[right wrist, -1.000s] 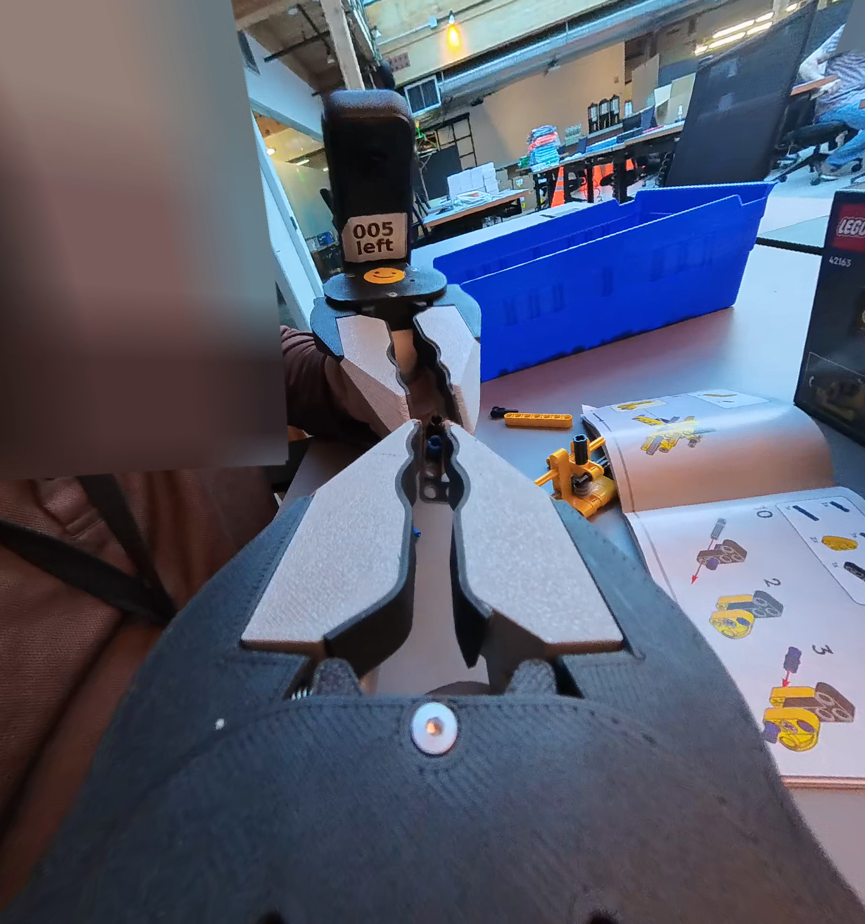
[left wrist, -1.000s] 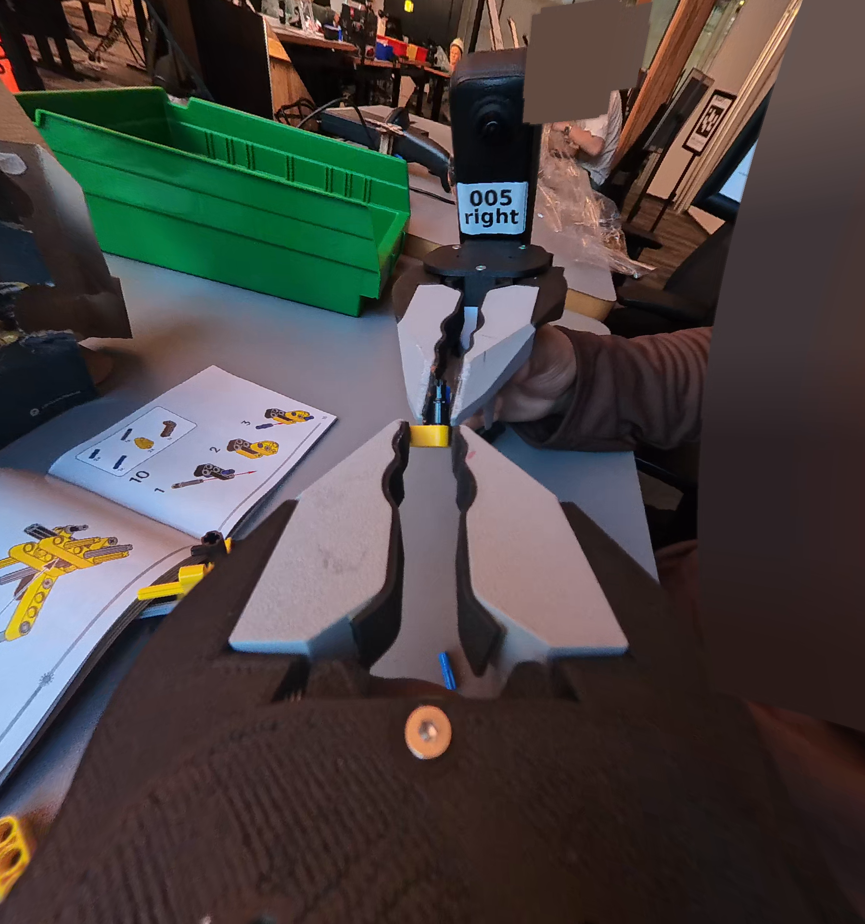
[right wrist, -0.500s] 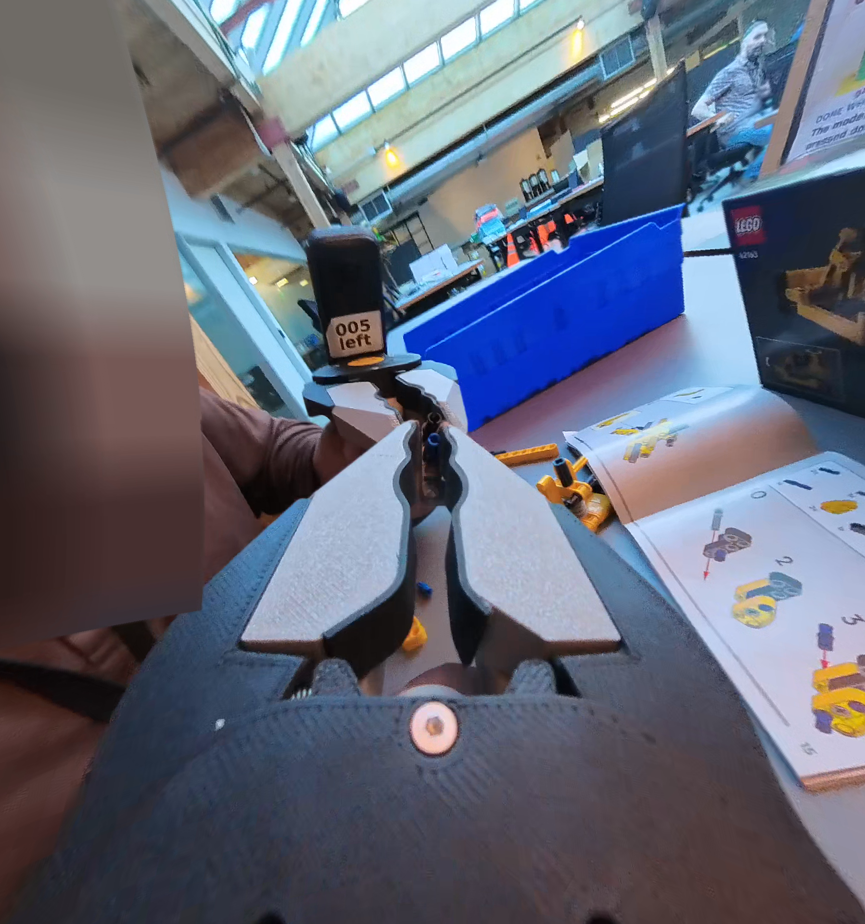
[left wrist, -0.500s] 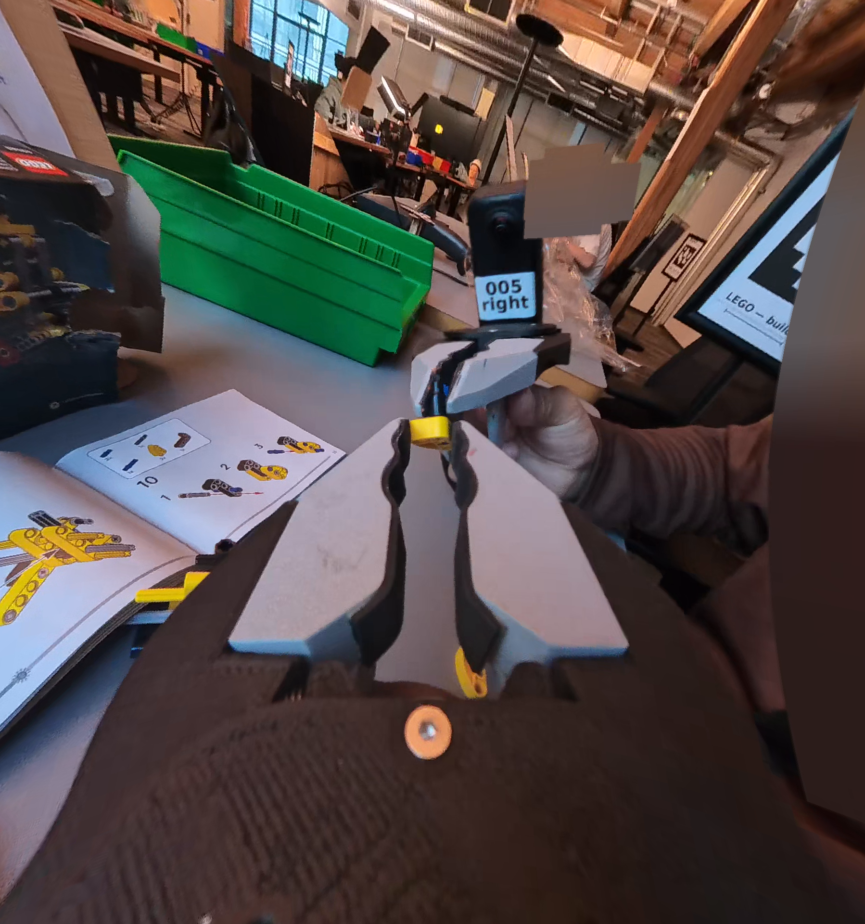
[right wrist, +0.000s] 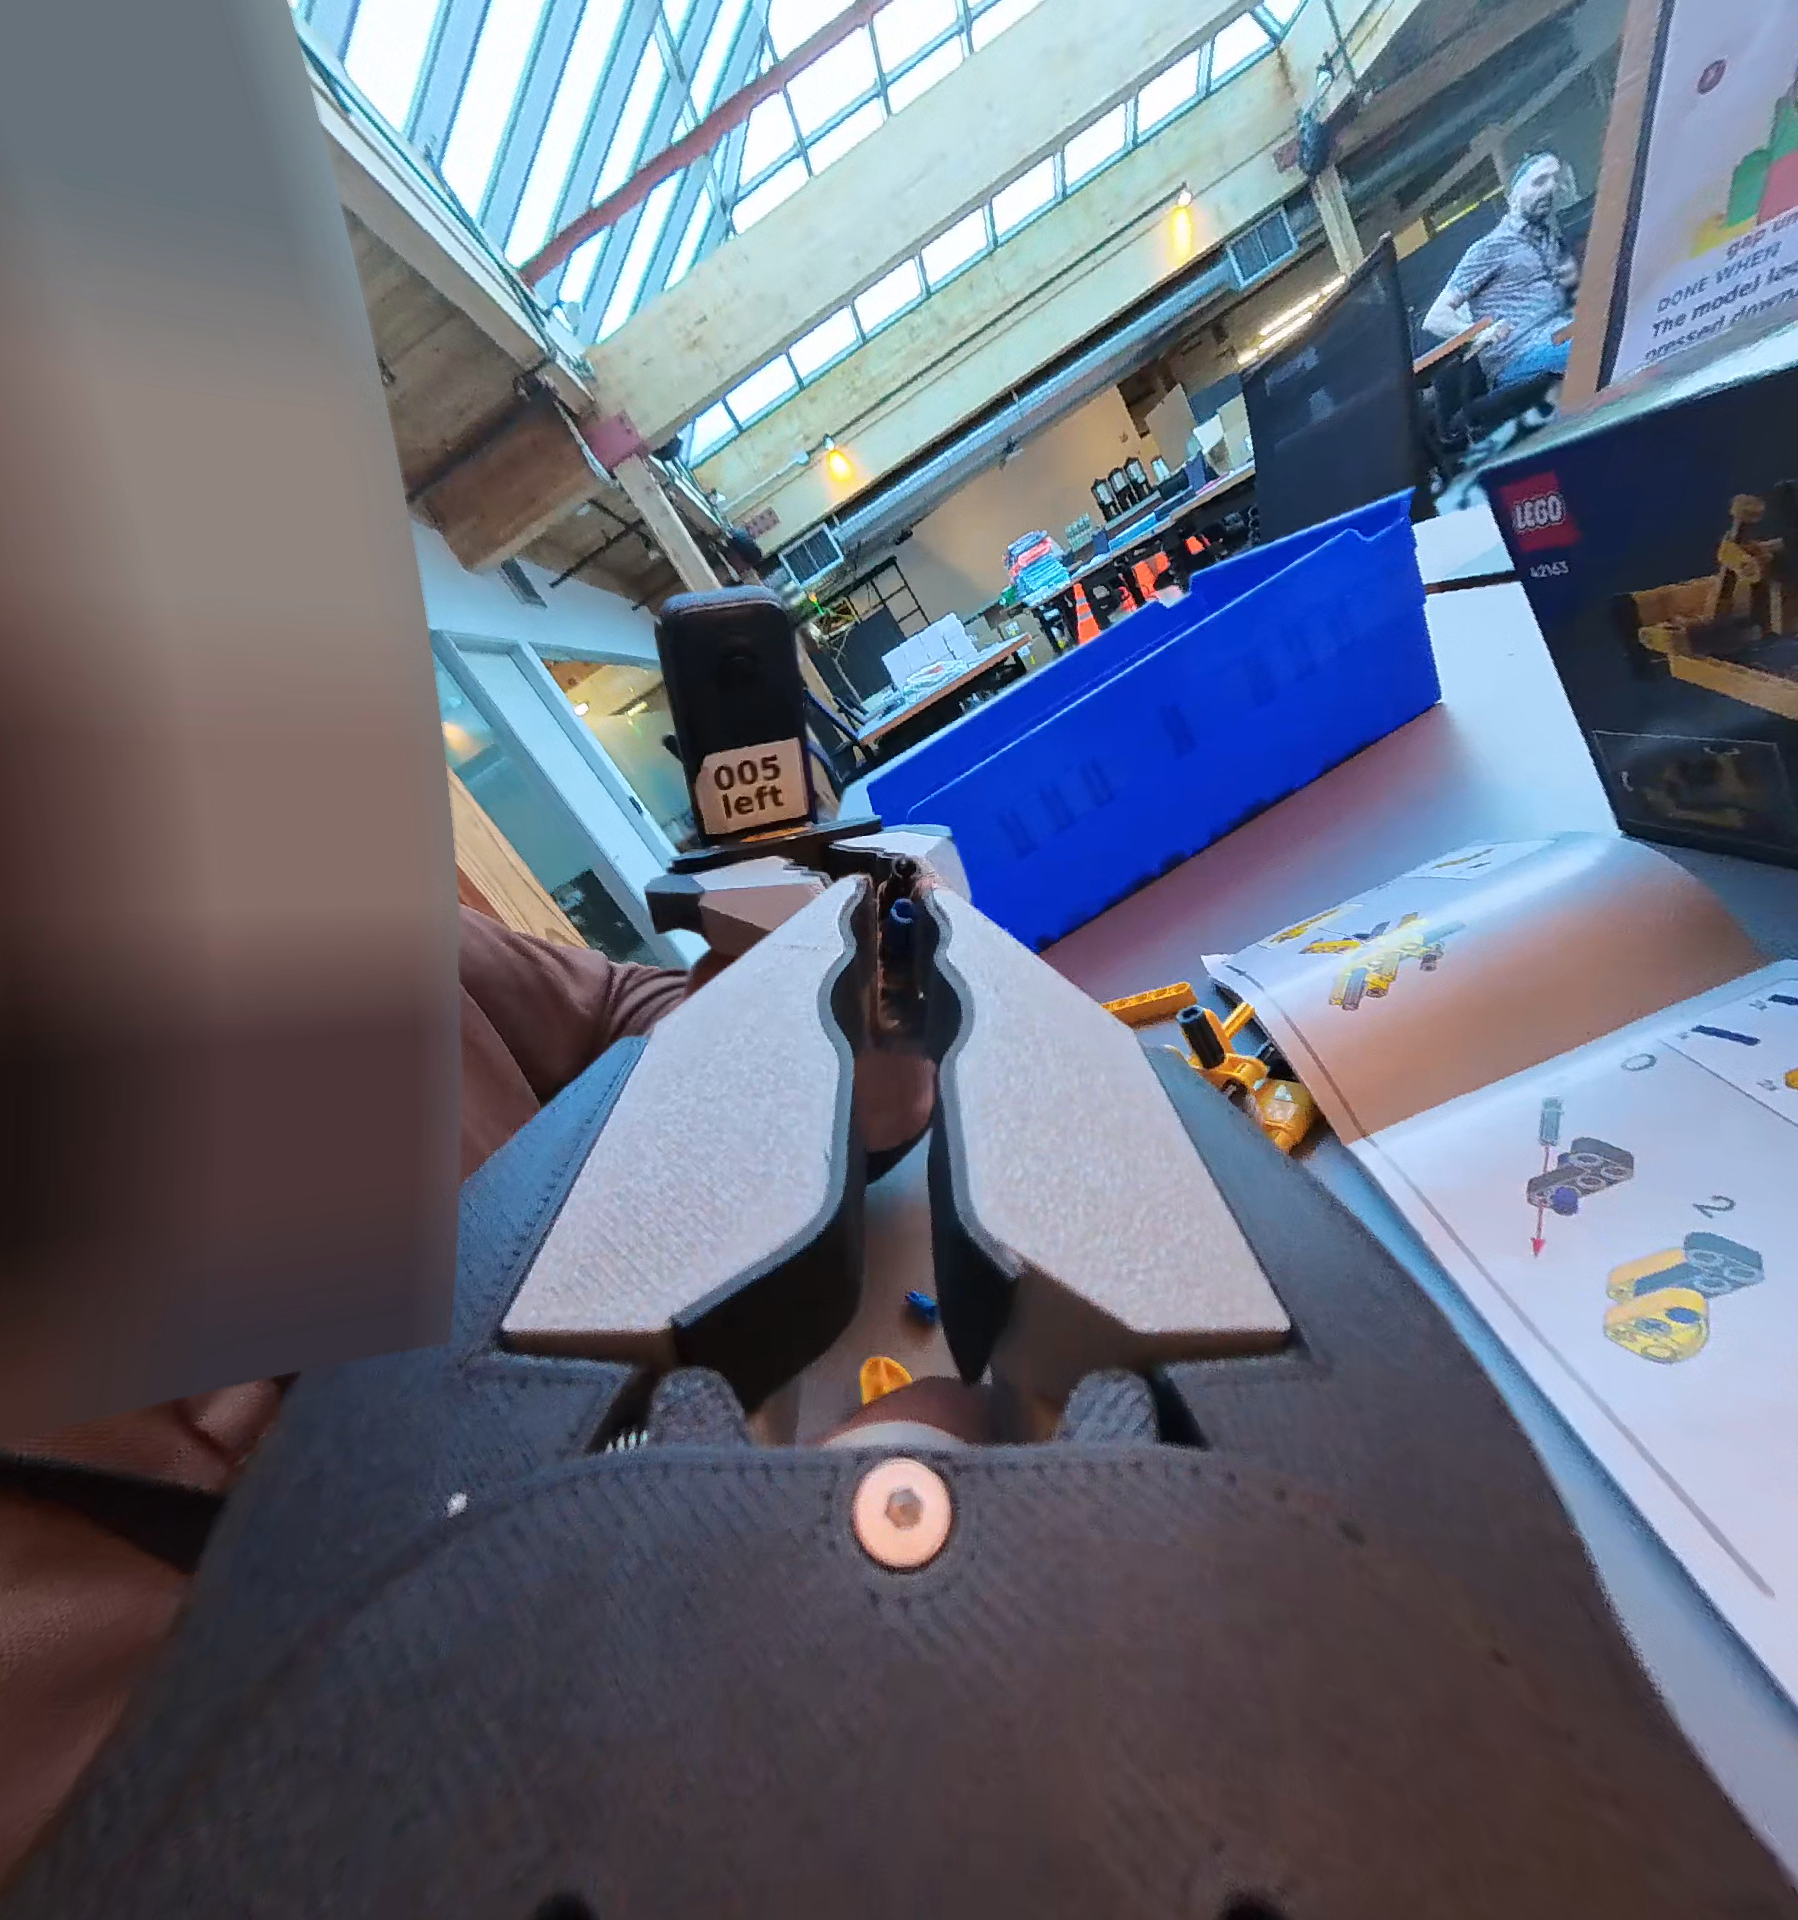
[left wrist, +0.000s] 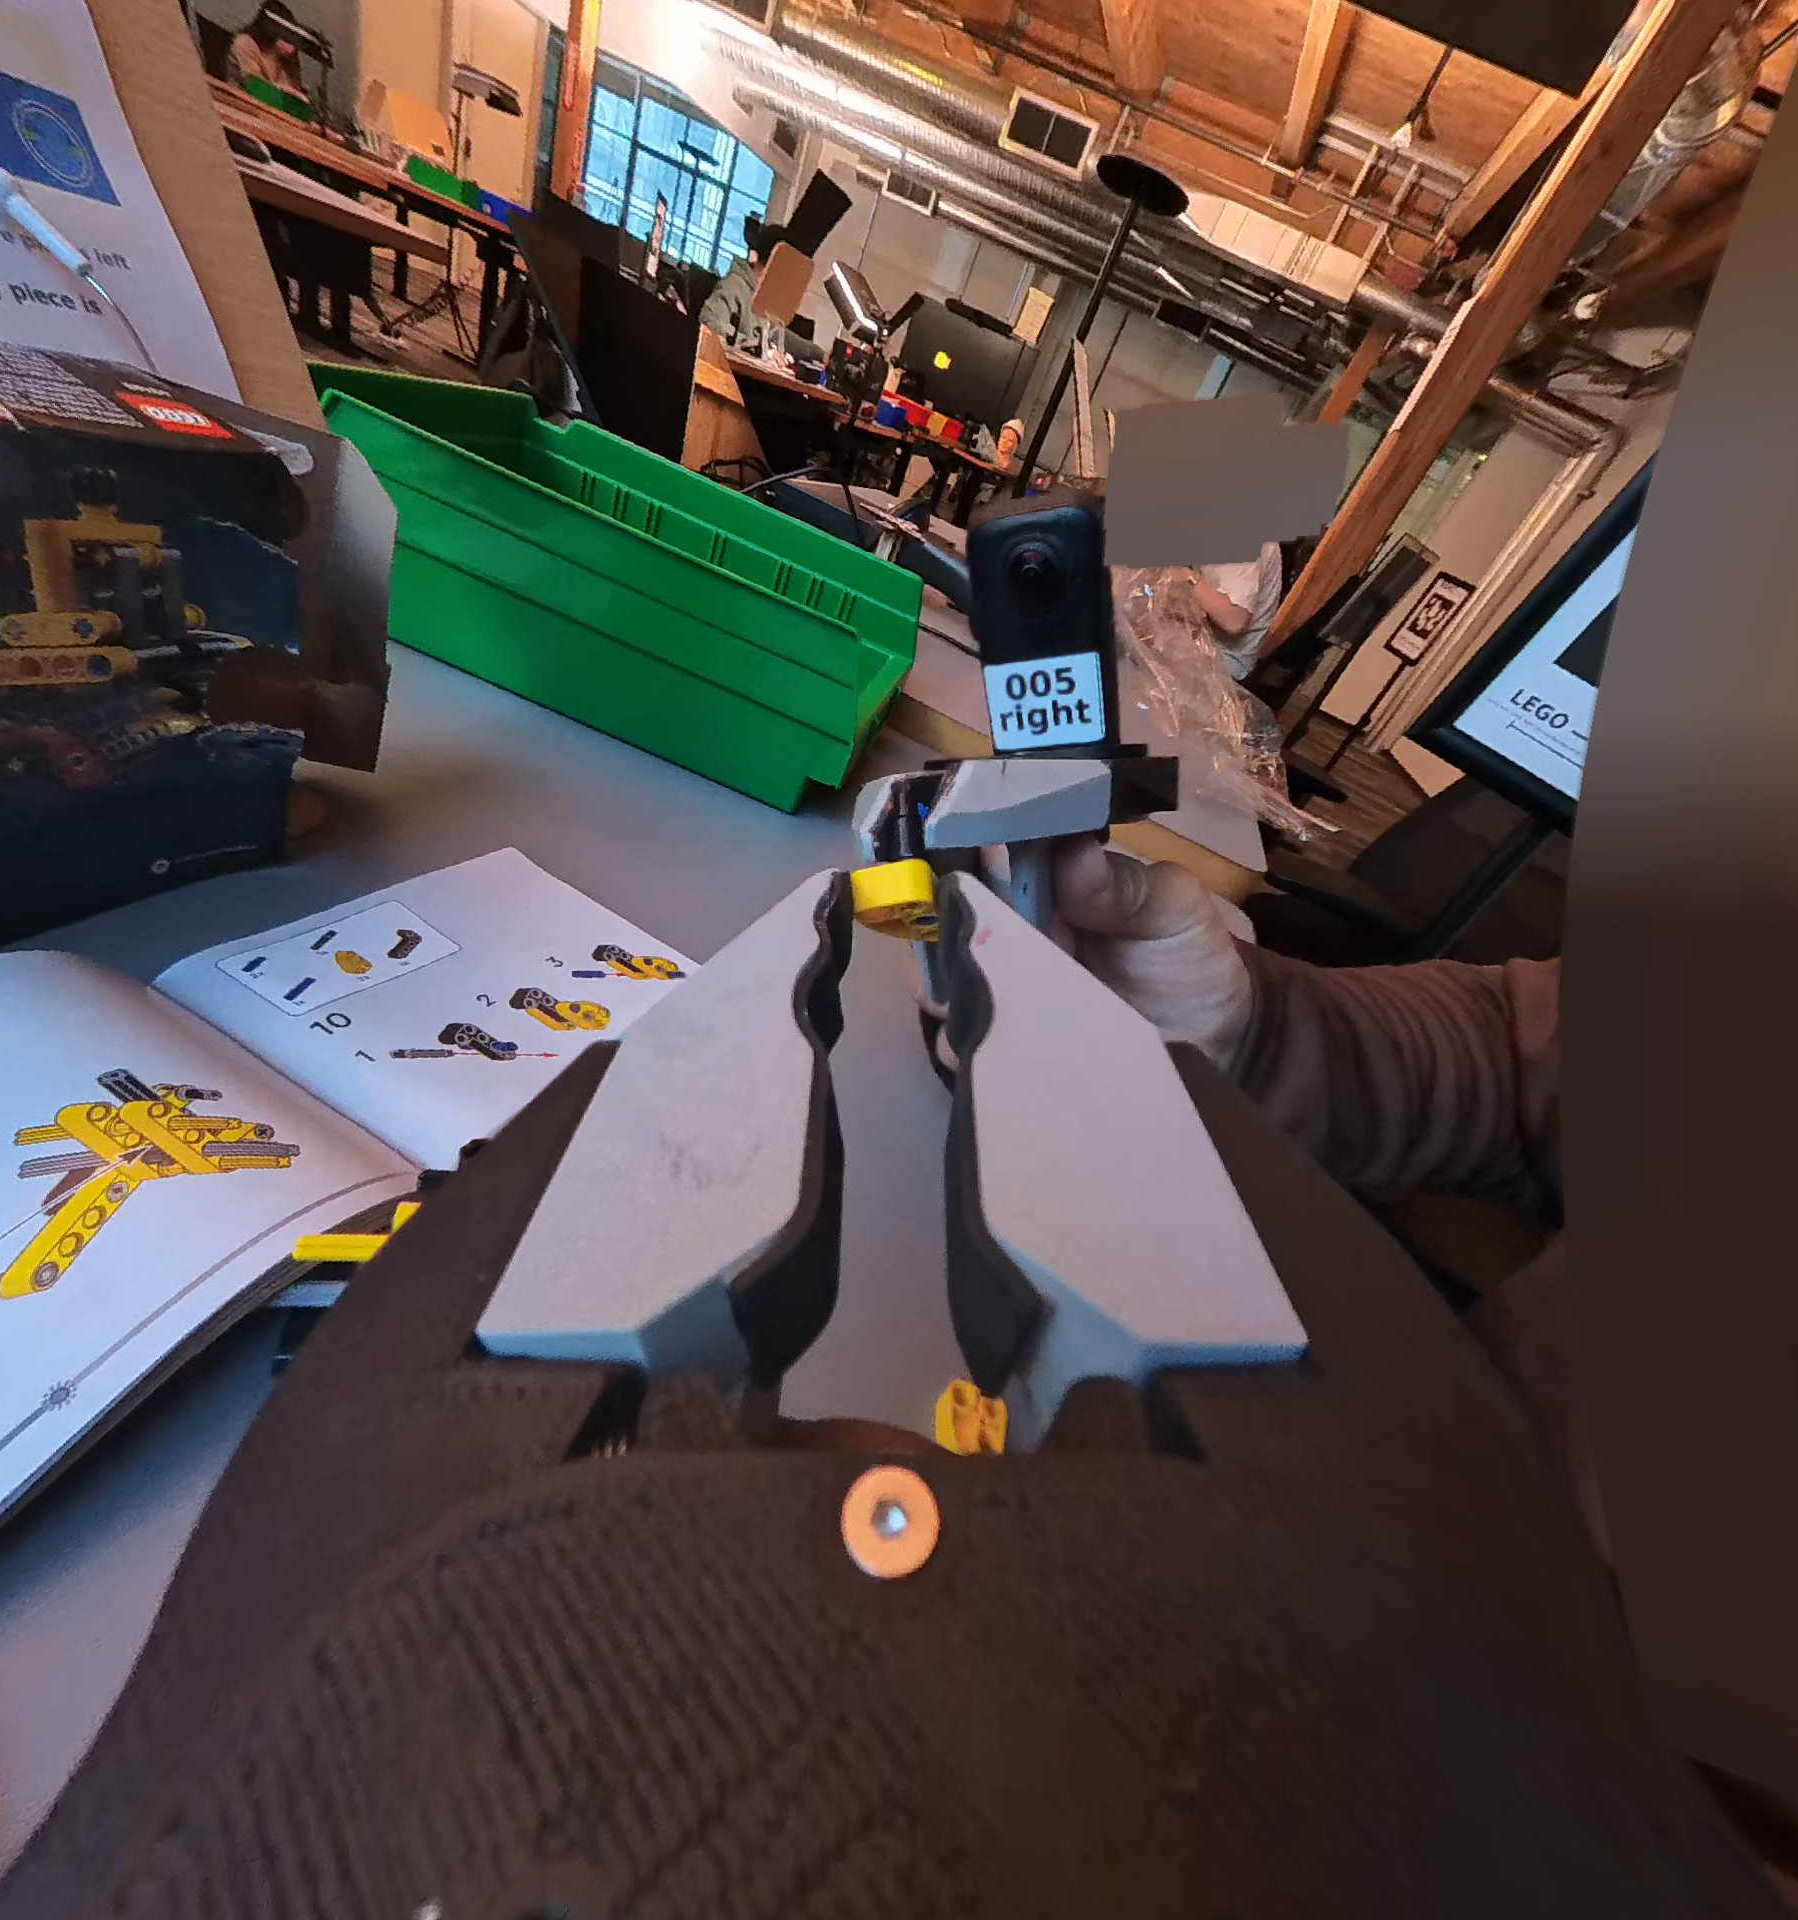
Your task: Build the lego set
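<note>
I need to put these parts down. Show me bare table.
Bare grey table lies between the green bin and the open booklet; another strip fronts the blue bin. Crowded: loose yellow pieces at the booklet's edge.

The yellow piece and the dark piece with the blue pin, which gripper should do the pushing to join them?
Probably right. The right gripper holds the dark piece with the blue pin pointing at the yellow piece, clamped in the left gripper.

An open paper instruction booklet (left wrist: 199,1122) lies on the grey table (left wrist: 583,790), a green plastic bin (left wrist: 614,603) behind it, a dark cardboard set box (left wrist: 95,644) at its left.
</note>
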`<state>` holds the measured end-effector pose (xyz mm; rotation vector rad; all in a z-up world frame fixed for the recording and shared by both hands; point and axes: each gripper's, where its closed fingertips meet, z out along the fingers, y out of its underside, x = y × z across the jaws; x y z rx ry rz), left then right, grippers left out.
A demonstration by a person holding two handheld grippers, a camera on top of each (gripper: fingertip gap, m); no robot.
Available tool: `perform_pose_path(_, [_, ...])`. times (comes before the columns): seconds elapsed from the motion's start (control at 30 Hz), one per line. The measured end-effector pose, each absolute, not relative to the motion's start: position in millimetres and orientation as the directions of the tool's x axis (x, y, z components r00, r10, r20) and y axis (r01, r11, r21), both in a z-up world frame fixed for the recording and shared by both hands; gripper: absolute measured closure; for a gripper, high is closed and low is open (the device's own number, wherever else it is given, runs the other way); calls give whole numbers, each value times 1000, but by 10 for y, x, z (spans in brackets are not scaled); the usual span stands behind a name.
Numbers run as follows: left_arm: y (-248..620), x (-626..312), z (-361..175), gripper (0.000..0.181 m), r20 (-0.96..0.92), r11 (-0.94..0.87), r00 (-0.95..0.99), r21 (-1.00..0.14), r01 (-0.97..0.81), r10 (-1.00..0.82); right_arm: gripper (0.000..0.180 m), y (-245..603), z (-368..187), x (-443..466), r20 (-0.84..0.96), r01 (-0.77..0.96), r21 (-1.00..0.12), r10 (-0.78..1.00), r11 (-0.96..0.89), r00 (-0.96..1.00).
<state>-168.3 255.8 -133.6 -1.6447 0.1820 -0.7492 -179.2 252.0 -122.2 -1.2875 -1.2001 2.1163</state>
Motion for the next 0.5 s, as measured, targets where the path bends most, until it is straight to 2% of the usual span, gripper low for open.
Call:
perform_pose_path(0.07, [2570,-1705,-1385,166,333,-240,799,-940,241,-501,177,2518,-1269,-1809,-531,123,-825,685,-551,-499])
perform_pose_path(0.2, [2557,-1708,-1477,167,262,-250,829,-956,153,-494,174,2479,-1386,-1800,-457,195,-887,735,-418,-501])
perform_pose_path(0.33, [2555,-1656,-1543,167,283,-293,809,-945,145,-514,174,2464,-1459,-1762,-426,242,-905,743,-350,-516])
perform_pose_path(0.5, [2545,-1622,-1548,167,291,-297,799,-943,148,-526,175,2430,-1441,-1782,-409,212,-912,755,-351,-513])
